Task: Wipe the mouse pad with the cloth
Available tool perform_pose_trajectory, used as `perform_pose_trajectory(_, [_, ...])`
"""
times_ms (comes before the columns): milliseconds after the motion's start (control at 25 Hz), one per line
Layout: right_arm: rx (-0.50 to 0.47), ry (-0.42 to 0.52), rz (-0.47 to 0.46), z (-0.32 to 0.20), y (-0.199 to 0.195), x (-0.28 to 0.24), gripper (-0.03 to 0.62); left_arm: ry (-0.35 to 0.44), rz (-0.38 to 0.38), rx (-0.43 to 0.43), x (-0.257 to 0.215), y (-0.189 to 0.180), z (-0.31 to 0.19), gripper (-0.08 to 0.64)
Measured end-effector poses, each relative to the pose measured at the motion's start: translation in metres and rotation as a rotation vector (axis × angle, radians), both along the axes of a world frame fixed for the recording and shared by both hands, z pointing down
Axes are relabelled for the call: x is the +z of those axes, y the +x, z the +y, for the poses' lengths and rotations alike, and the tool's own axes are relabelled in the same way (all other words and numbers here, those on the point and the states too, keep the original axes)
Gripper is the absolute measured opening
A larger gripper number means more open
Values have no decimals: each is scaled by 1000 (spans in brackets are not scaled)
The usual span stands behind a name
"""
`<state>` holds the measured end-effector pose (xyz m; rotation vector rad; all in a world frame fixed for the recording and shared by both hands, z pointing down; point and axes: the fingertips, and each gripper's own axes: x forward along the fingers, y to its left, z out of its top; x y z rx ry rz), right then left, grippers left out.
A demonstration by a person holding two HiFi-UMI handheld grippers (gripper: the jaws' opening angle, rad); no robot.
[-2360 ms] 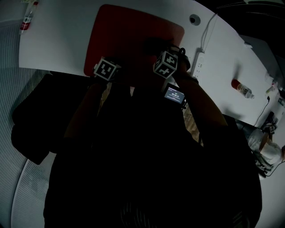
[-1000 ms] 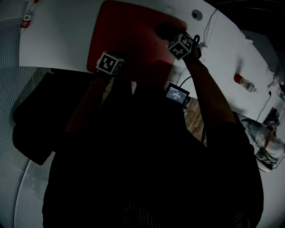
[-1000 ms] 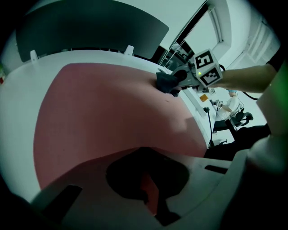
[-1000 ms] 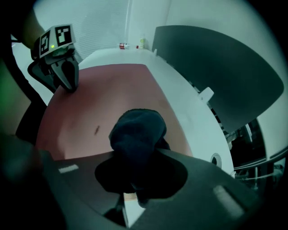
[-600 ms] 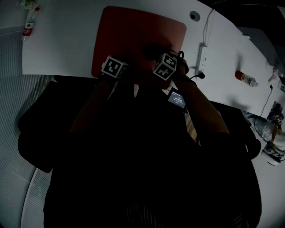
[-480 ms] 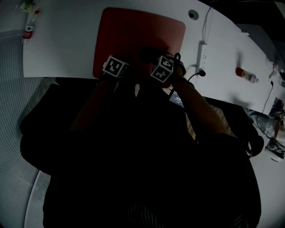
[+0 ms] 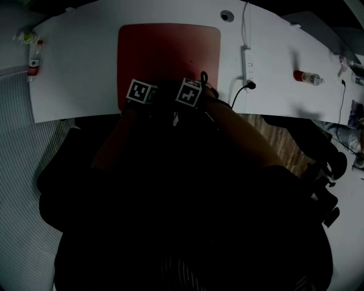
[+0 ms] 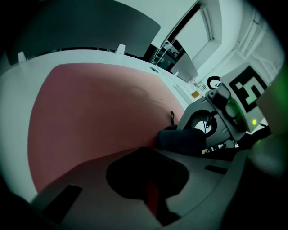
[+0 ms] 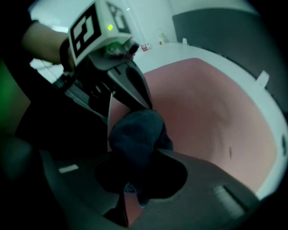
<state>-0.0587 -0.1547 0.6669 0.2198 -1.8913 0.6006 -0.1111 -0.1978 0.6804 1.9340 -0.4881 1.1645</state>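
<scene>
The red mouse pad lies flat on the white table, also seen from the left gripper view as mouse pad and from the right gripper view as mouse pad. My right gripper is shut on a bunched dark blue cloth that rests on the pad near its front edge. The left gripper stands just left of the cloth, its pointed fingers together and tipped down onto the pad. From the left gripper view the cloth sits under the right gripper.
A white power strip with a plugged black cable lies right of the pad. One bottle lies at the table's far left, another bottle at the right. A round grommet sits behind the pad. The table's front edge runs just under both grippers.
The right gripper with the cloth has come back from the pad's far right corner to the front edge, beside the left gripper. The left gripper stayed at the pad's front.
</scene>
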Motion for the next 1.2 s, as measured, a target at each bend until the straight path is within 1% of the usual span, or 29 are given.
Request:
perform_pose_trajectory(40, [32, -58, -29, 2, 1, -6, 69, -8, 7, -5, -1, 0, -2, 6])
perform_pose_trajectory(80, [66, -100, -87, 2, 0, -18, 69, -17, 22, -8, -2, 3, -2, 6])
perform_pose_trajectory(120, [90, -112, -171, 0, -3, -37, 71, -30, 38, -7, -3, 5, 0, 6])
perform_pose_trajectory(200, [113, -60, -324, -10, -4, -87, 71, -57, 70, -16, -4, 4, 7, 6])
perform_pose_trajectory(240, [139, -23, -374, -17, 3, -112, 71, -61, 96, -43, -7, 1, 7, 6])
perform_pose_trajectory(280, [187, 17, -418, -25, 14, -137, 71, -54, 136, -86, -11, -1, 3, 6])
perform_pose_trajectory(360, [331, 90, -518, -42, 41, -184, 71, -7, 237, -180, -31, -4, -10, 6])
perform_pose_trajectory(400, [405, 119, -568, -49, 56, -205, 71, 27, 289, -207, -48, -3, -19, 6])
perform_pose_trajectory(440, [465, 140, -608, -52, 70, -223, 71, 62, 335, -214, -70, 1, -26, 6])
perform_pose_trajectory(480, [503, 155, -631, -53, 80, -237, 71, 96, 374, -206, -95, 7, -33, 6])
perform_pose_trajectory(600, [528, 216, -626, -46, 96, -271, 72, 195, 488, -152, -180, 31, -44, 6])
perform_pose_trajectory(680, [549, 275, -626, -46, 102, -289, 72, 281, 573, -118, -235, 51, -51, 6])
perform_pose_trajectory(840, [672, 406, -696, -57, 121, -328, 71, 448, 706, -65, -323, 88, -57, 6])
perform_pose_trajectory(880, [701, 441, -712, -61, 128, -339, 71, 491, 727, -50, -341, 96, -58, 6])
perform_pose_trajectory(960, [728, 494, -745, -69, 139, -360, 71, 567, 737, 2, -369, 108, -59, 6])
perform_pose_trajectory(1040, [714, 536, -755, -73, 147, -376, 69, 598, 751, 50, -393, 117, -54, 6])
perform_pose_trajectory(1120, [680, 577, -719, -77, 155, -381, 69, 616, 798, 72, -420, 124, -47, 6])
perform_pose_trajectory(1200, [689, 587, -698, -81, 164, -380, 69, 639, 821, 93, -438, 125, -42, 6])
